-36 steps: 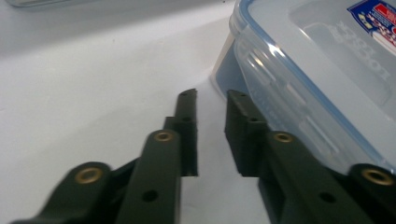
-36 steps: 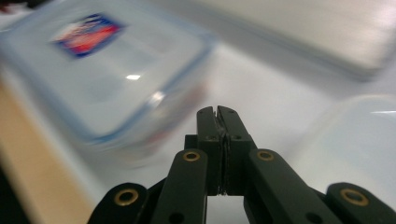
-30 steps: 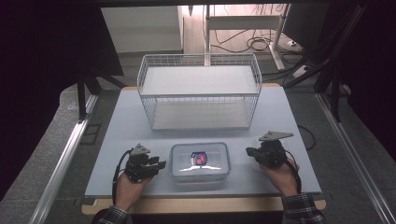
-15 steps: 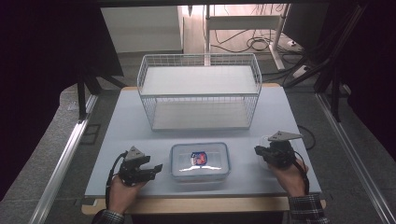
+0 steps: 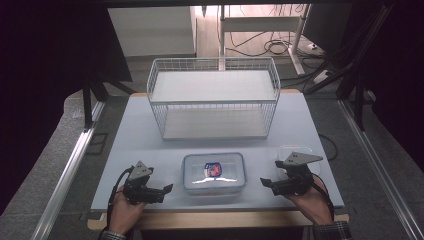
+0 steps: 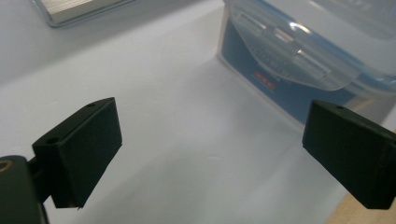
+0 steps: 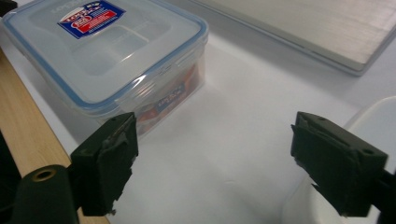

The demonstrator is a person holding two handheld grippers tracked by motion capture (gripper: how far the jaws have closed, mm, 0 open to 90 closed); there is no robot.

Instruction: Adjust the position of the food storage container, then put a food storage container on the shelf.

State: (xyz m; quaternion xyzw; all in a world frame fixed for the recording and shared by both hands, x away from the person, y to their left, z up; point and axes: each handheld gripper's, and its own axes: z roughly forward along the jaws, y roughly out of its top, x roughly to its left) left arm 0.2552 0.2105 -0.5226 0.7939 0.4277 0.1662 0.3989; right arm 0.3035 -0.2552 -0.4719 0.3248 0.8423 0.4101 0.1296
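Lidded plastic box point(image 5: 214, 172) sits on the tabletop point(image 5: 130, 130) at the near edge, centred, lid clipped on, red-and-blue label on top. Left tongs point(image 5: 166, 188) rest just left of the box, jaws spread wide after just opening, nothing between them. Right tongs point(image 5: 266, 183) lie right of the box, clear of it, jaws likewise just opened wide and empty. Wire basket point(image 5: 214, 97) stands farther back. A second clear container point(image 5: 295, 151) sits just behind the right tongs.

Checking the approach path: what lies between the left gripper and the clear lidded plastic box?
Nothing: bare white tabletop separates the open left gripper from the clear blue-sealed plastic box, seen in the left gripper view.
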